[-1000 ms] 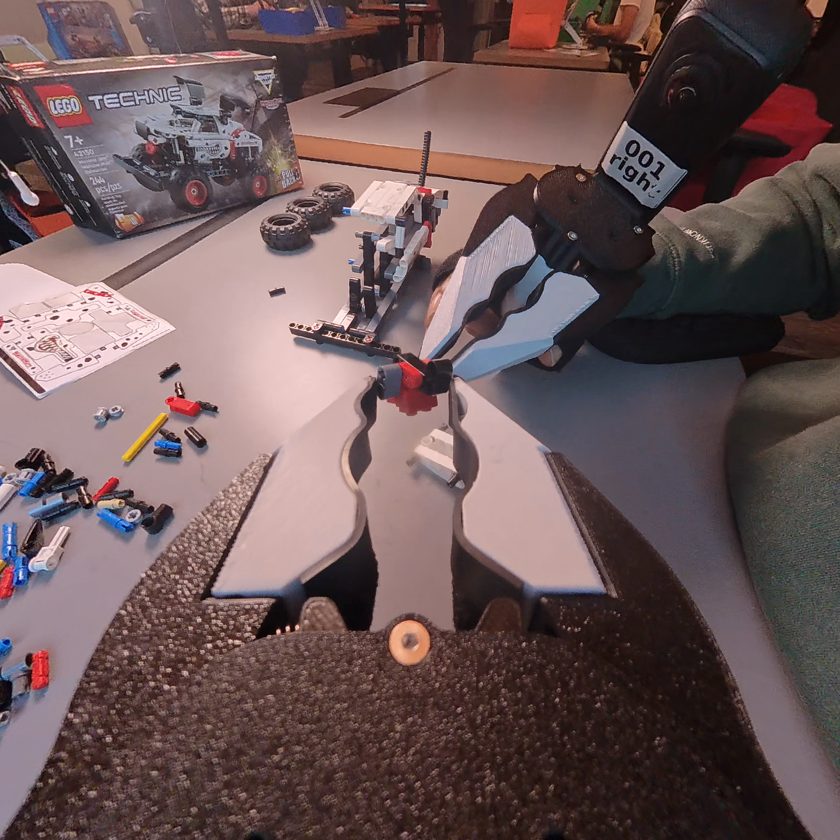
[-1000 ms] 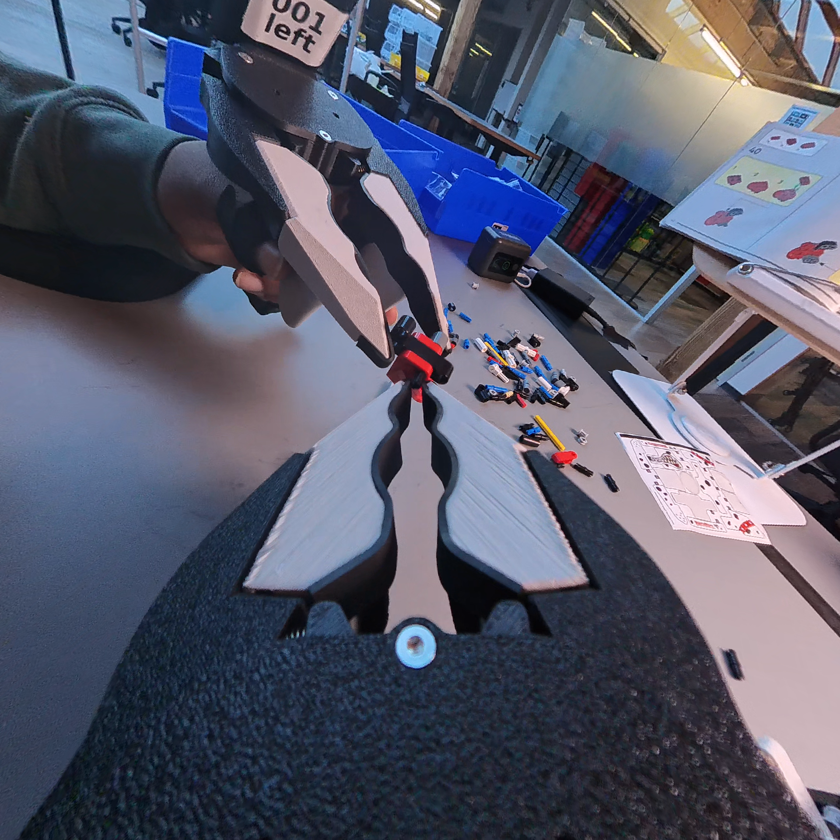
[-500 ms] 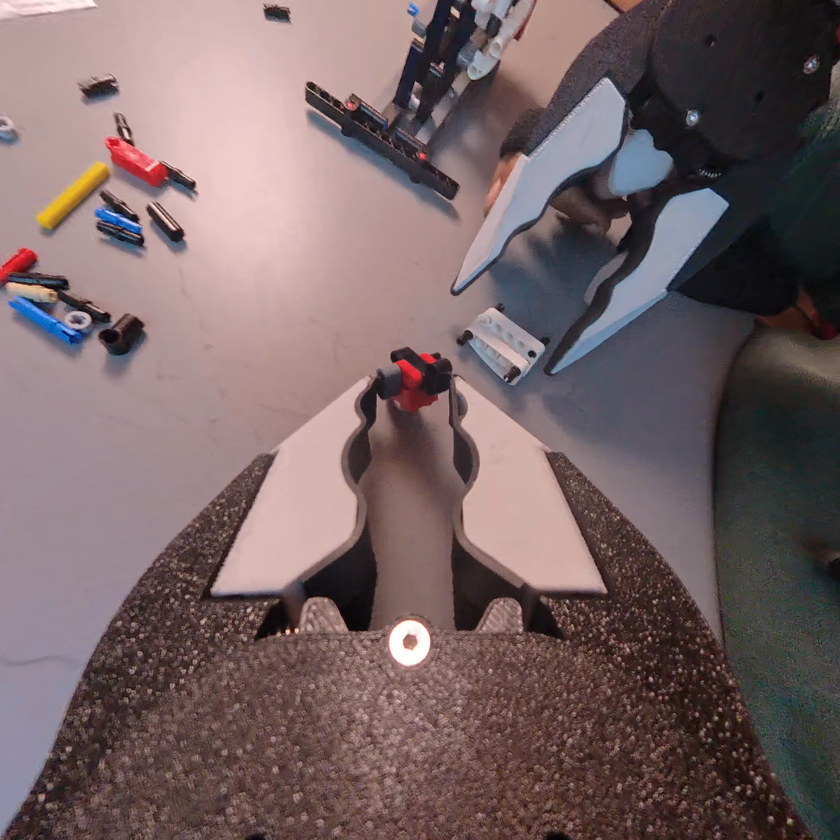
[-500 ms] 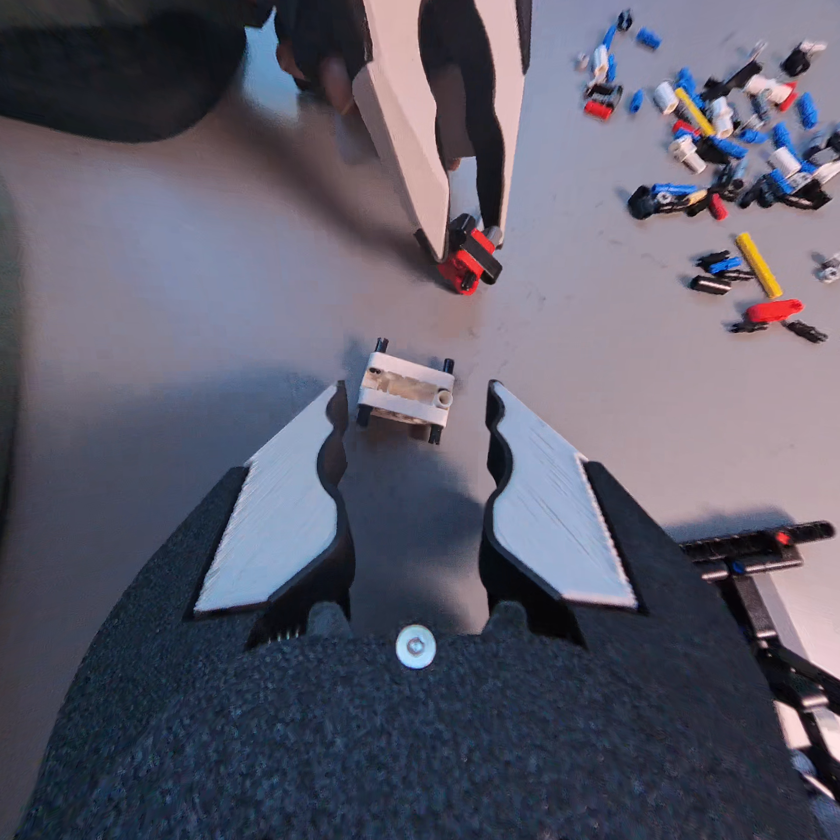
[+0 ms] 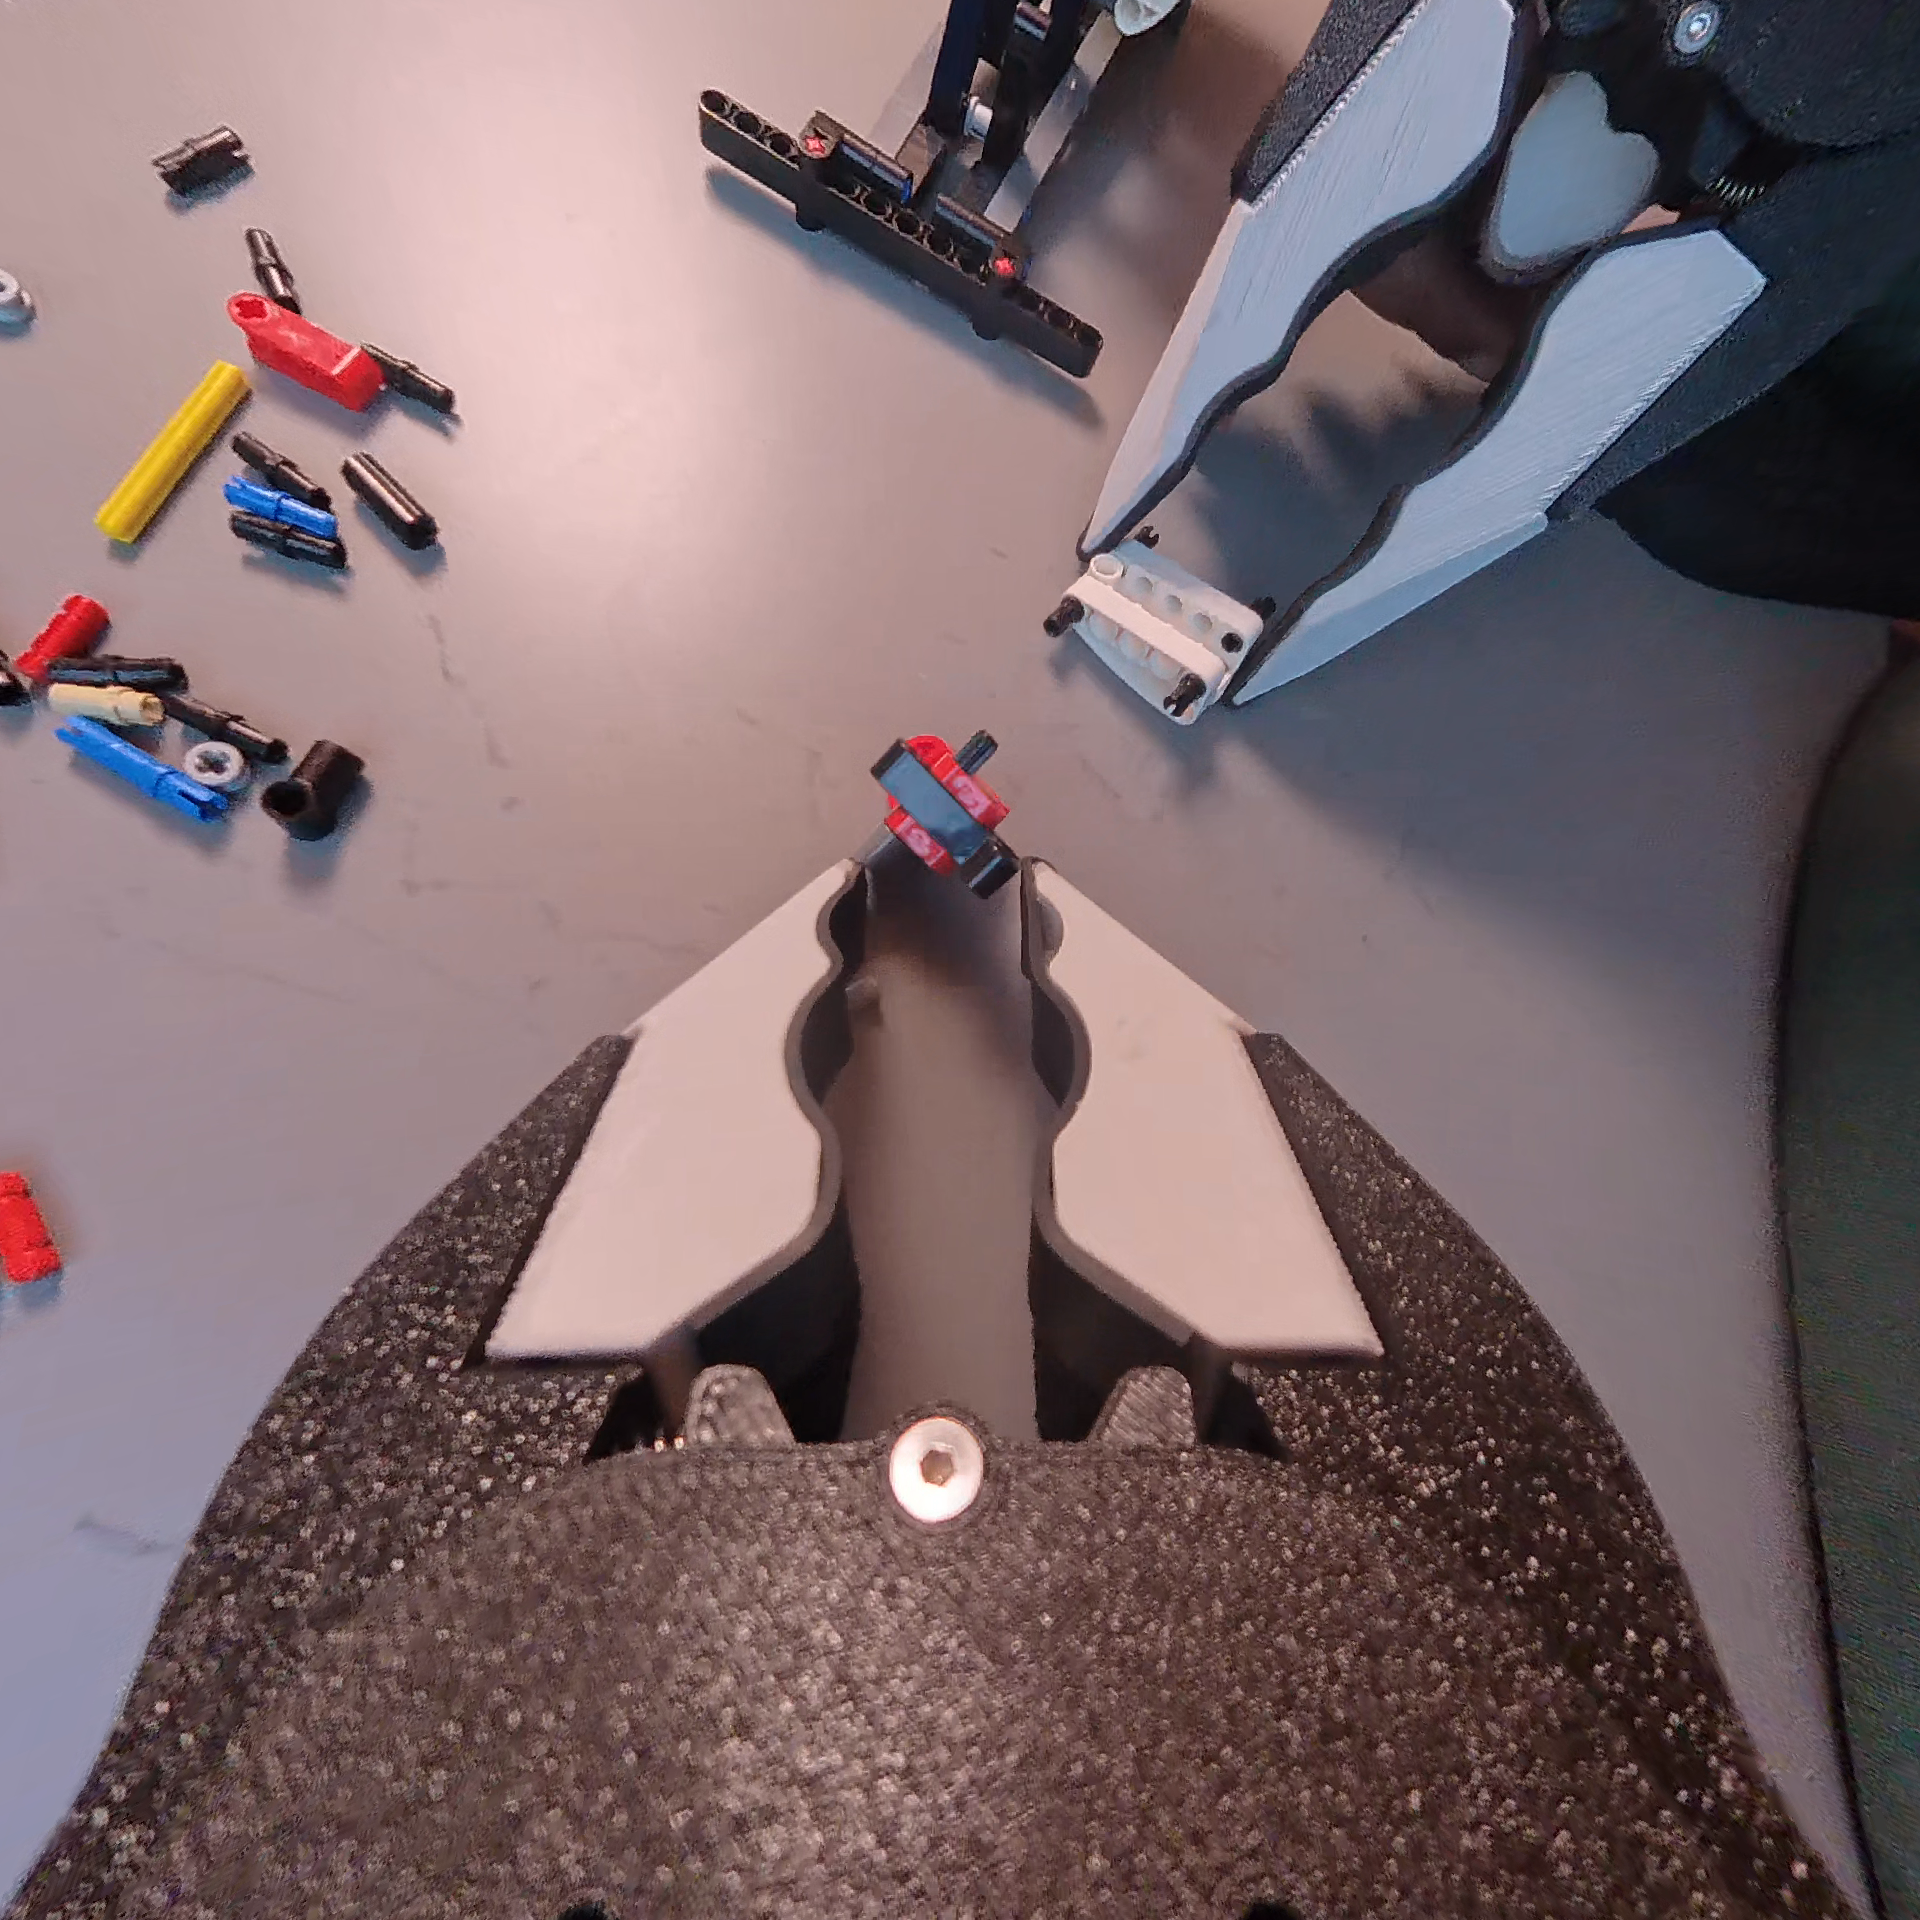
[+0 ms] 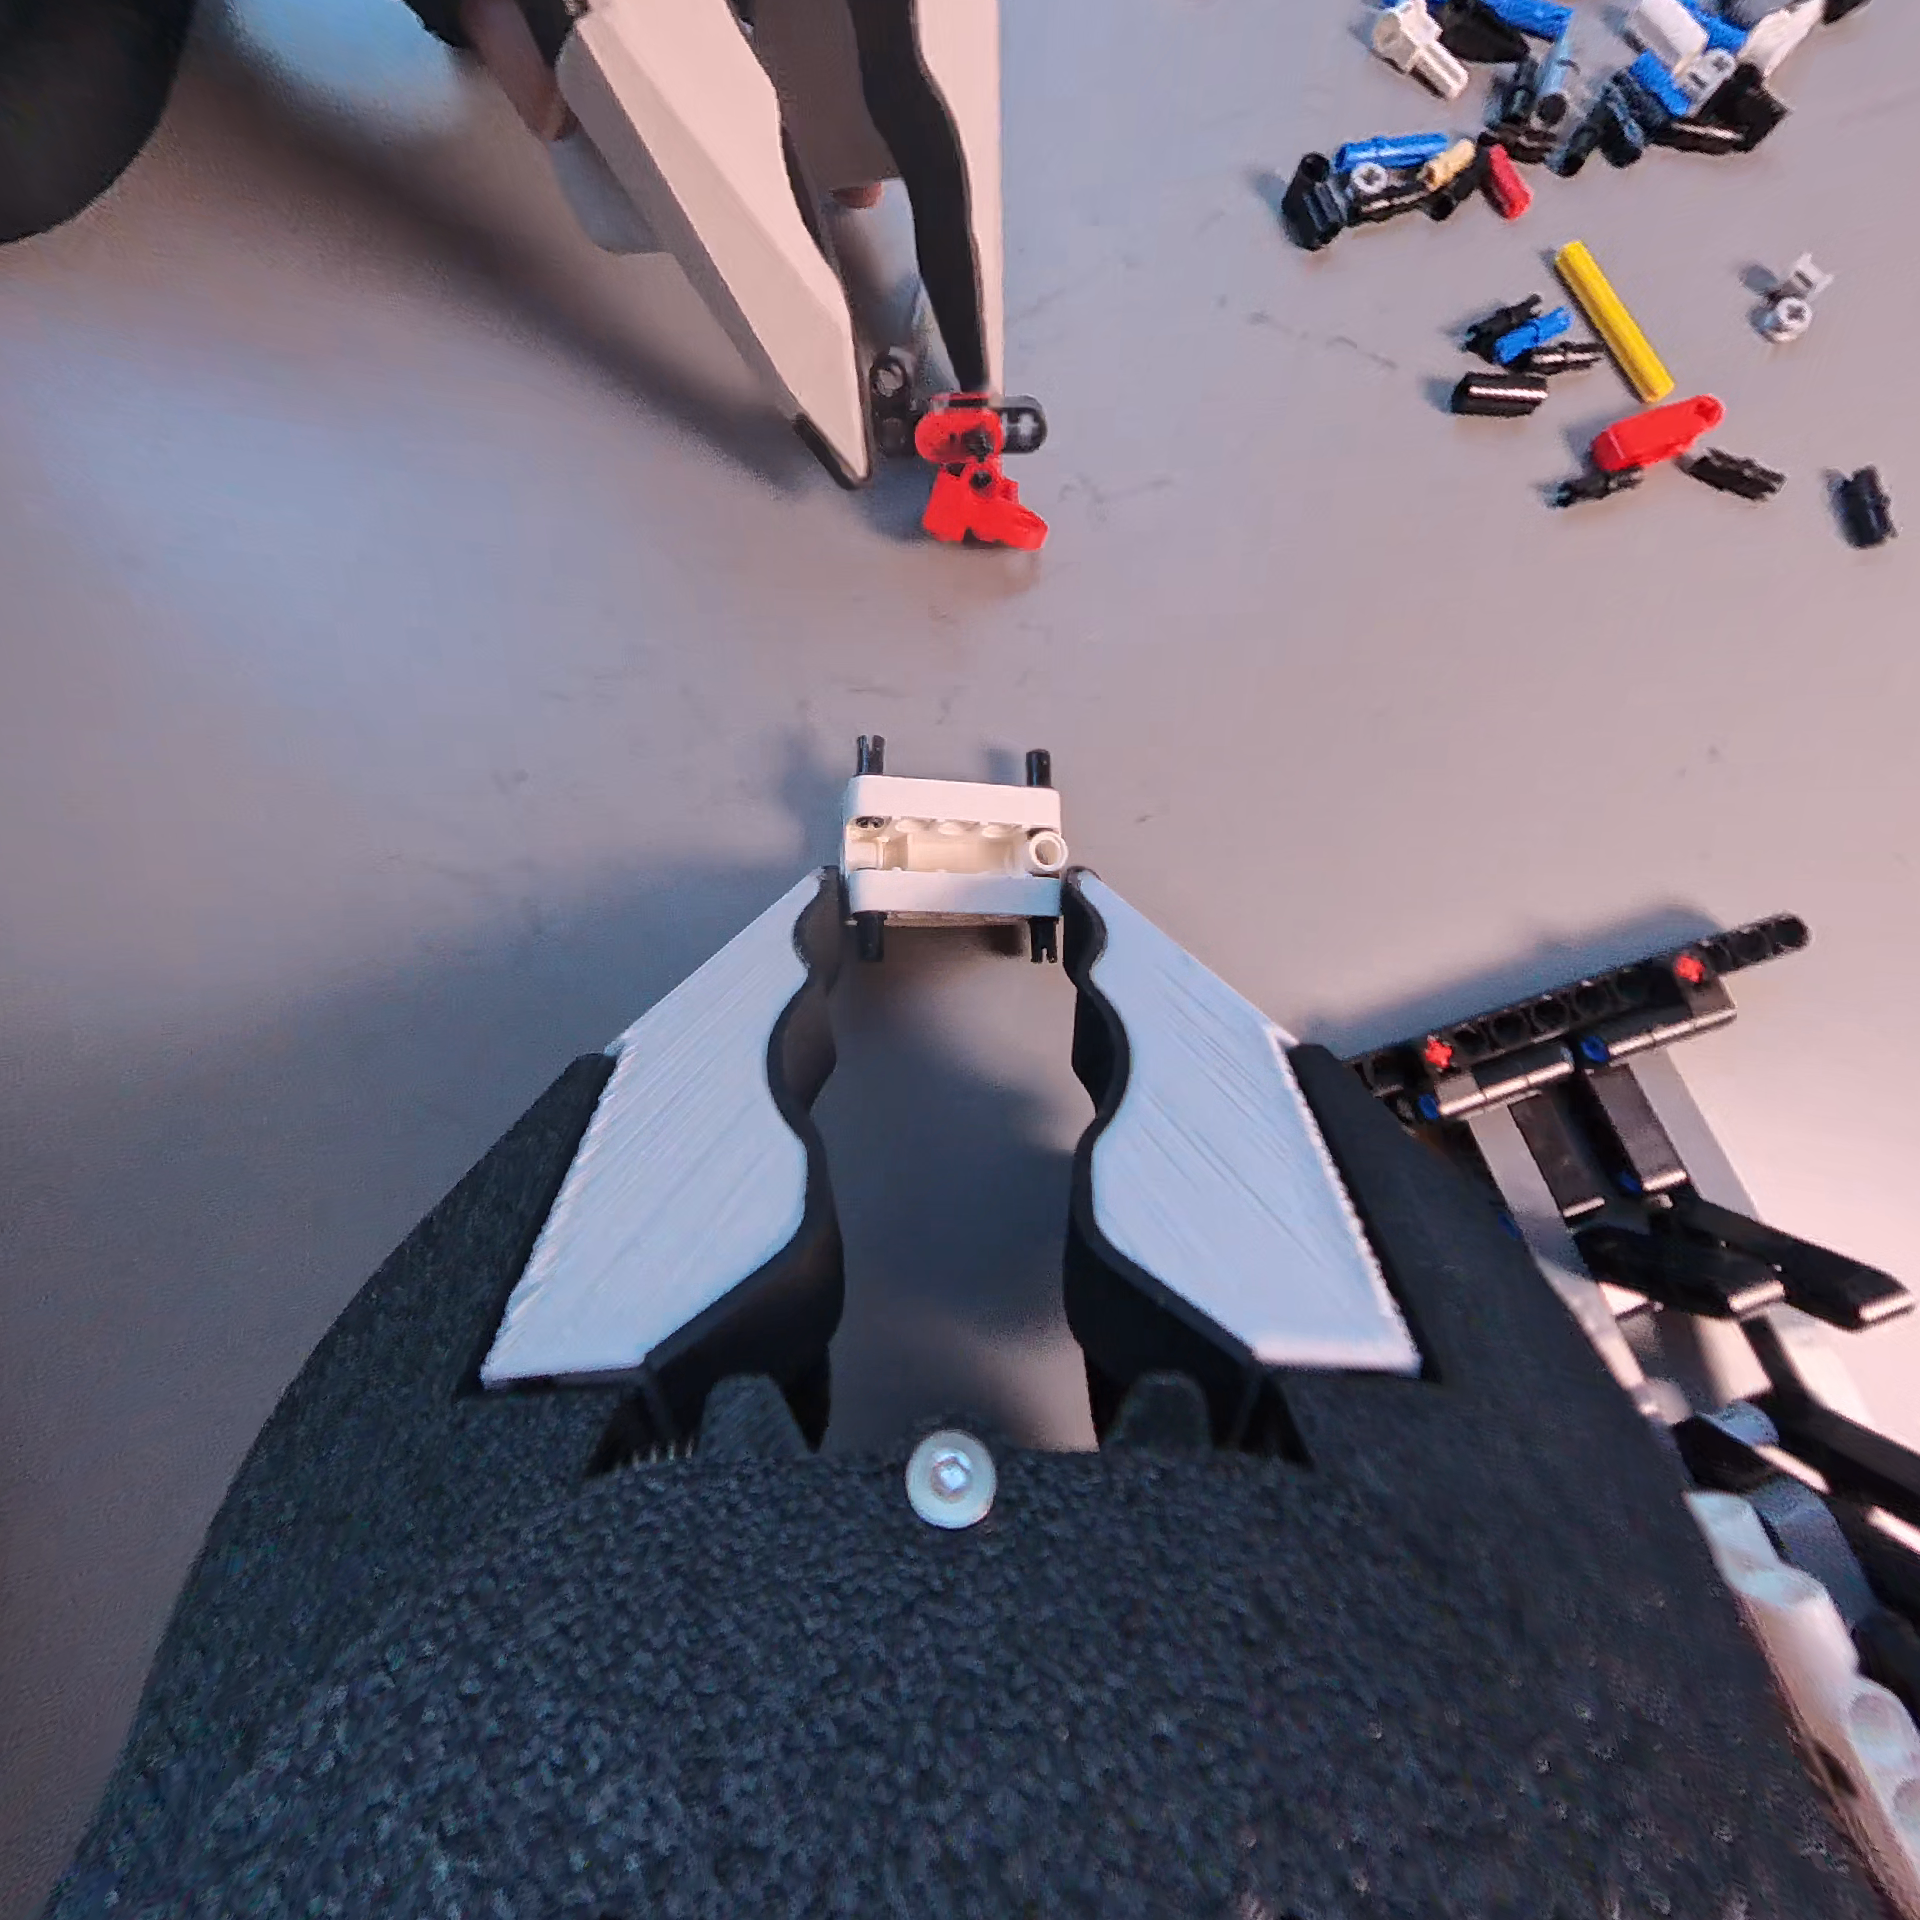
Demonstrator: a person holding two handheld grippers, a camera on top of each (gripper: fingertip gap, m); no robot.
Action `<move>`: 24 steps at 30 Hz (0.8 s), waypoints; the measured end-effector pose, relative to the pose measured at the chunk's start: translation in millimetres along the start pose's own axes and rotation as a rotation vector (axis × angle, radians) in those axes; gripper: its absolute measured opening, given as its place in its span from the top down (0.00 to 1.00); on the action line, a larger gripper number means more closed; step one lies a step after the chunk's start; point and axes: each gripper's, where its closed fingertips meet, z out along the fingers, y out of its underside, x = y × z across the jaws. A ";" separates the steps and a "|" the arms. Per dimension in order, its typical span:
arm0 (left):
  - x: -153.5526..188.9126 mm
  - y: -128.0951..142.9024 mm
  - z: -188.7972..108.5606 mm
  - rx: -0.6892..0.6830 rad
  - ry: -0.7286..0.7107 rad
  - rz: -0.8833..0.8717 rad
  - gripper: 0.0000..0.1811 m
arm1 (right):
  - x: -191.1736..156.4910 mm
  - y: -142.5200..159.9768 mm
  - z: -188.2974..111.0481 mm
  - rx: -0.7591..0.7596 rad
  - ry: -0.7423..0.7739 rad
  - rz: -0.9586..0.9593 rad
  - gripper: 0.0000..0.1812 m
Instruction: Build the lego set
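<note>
Left gripper (image 5: 940, 883) low over the grey table (image 5: 644, 644), fingers parted a little, with a small red and black piece (image 5: 943, 803) just ahead of the tips; seems to touch the right fingertip only, not pinched between the two. In the right wrist view, same red and black piece (image 6: 977, 468) down on the table right beside one tip of the left gripper (image 6: 914, 416).

Right gripper (image 6: 951, 894) tips closed against both ends of a small white block (image 6: 954, 852) with black pins at its corners, block resting on the table. In the left wrist view, same white block (image 5: 1158, 623) between the tips of the right gripper (image 5: 1169, 613).

Half-built black frame (image 5: 904, 208) at the top, well apart from both small pieces; a long black beam with red pins across its near end. Same frame (image 6: 1600, 1060) beside the right gripper's right finger.

Loose parts scattered to the left: a yellow rod (image 5: 171, 452), a red connector (image 5: 307, 348), blue pins (image 5: 140, 764), black pins (image 5: 390, 499).
</note>
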 end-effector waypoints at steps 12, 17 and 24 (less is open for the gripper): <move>-2.8 -0.5 -11.8 0.035 -0.051 0.068 0.84 | 37.1 1.6 -34.4 -0.006 0.206 0.097 0.70; 4.3 3.5 -17.0 0.012 -0.045 0.133 0.84 | 16.1 -40.1 -37.5 0.140 0.121 -0.003 0.70; 3.6 4.7 -7.5 -0.002 -0.076 0.187 0.89 | -3.1 -56.4 9.0 0.113 0.019 -0.119 0.73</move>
